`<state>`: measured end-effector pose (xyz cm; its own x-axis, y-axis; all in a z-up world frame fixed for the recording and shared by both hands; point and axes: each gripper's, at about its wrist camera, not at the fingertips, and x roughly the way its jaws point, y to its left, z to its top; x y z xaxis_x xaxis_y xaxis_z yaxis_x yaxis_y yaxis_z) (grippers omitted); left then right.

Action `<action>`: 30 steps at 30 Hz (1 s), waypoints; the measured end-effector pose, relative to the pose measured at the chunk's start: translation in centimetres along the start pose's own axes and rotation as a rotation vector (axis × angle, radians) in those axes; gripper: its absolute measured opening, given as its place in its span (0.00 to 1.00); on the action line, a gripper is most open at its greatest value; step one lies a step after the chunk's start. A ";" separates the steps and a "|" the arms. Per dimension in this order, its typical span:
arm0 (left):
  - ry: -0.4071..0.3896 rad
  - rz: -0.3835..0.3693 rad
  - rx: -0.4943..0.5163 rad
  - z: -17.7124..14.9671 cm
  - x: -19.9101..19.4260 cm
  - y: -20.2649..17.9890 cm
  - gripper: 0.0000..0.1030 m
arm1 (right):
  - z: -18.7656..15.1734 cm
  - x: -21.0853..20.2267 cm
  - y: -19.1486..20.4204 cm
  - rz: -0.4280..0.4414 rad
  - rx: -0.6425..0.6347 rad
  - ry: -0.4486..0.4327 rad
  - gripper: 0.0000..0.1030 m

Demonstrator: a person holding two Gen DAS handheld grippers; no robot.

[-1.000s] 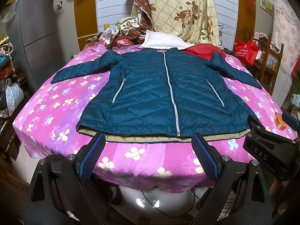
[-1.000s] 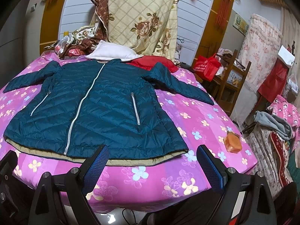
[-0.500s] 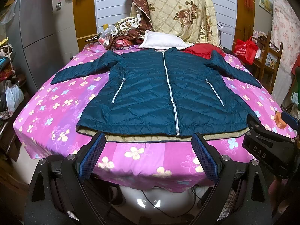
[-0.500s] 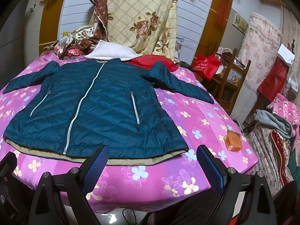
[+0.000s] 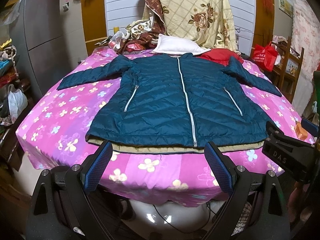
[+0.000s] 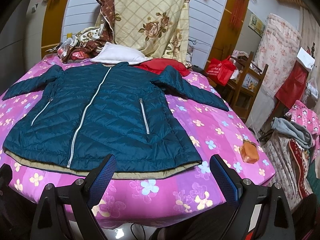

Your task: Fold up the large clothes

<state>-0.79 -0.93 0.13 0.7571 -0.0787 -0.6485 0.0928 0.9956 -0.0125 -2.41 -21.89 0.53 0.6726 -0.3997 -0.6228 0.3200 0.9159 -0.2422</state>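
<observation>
A teal quilted jacket [image 5: 170,102] [image 6: 100,116] lies flat and zipped on the pink flowered bedspread [image 5: 66,120] [image 6: 212,124], sleeves spread to both sides, its khaki lining showing along the near hem. My left gripper [image 5: 158,156] hovers open just short of the hem's middle, nothing between its blue pads. My right gripper [image 6: 163,165] is open too, in front of the hem's right corner, and it also shows at the right edge of the left wrist view.
A white pillow [image 5: 180,47], a red garment [image 5: 218,57] and a flowered quilt [image 5: 196,14] pile up behind the collar. An orange block [image 6: 249,151] rests near the bed's right edge. A grey cabinet [image 5: 46,40] stands left; a wooden chair with a red bag [image 6: 221,71] right.
Both grippers have crept slightly forward toward the jacket's hem. The jacket has not moved.
</observation>
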 end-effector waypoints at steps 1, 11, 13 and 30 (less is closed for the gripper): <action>0.003 0.000 -0.001 0.0 0.1 0.1 0.90 | 0.0 0.0 0.0 -0.001 -0.002 -0.001 0.90; 0.061 -0.009 -0.016 -0.1 1.2 0.5 0.90 | 0.3 0.8 0.9 0.006 -0.030 0.018 0.90; 0.072 0.000 -0.016 -0.1 1.4 0.4 0.90 | 0.3 0.9 1.2 0.006 -0.033 0.022 0.90; 0.130 0.024 -0.008 -0.7 2.8 0.3 0.90 | 0.0 1.8 2.1 0.014 -0.050 0.041 0.90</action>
<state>0.97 -0.84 -2.23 0.6688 -0.0478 -0.7419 0.0699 0.9976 -0.0013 -0.50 -20.67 -1.09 0.6486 -0.3856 -0.6562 0.2762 0.9227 -0.2691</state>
